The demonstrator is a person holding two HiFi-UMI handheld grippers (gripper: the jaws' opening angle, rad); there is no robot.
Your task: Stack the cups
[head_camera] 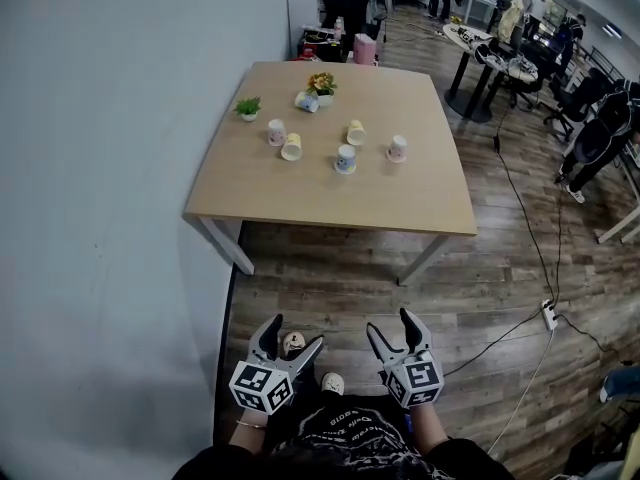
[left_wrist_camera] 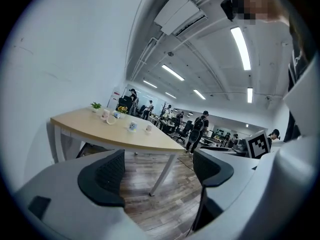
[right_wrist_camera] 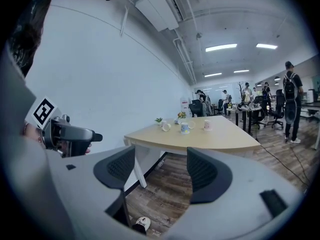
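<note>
Cups (head_camera: 346,158): loose singly mid-worktop (head_camera: 420,203), unstacked; left gripper (head_camera: 297,330) and right gripper (head_camera: 389,323) well short of worktop, both wide open and empty, likely readied for first pick.

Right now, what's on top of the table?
On the wooden table: six cups, some tipped over, a small green plant and yellow potted flowers. The cups' insides are too small to see.

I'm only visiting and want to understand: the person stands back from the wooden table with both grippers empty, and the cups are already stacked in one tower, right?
No, not stacked: the head view shows the cups spread singly over the table. The left gripper and right gripper are indeed empty, back from it.
</note>
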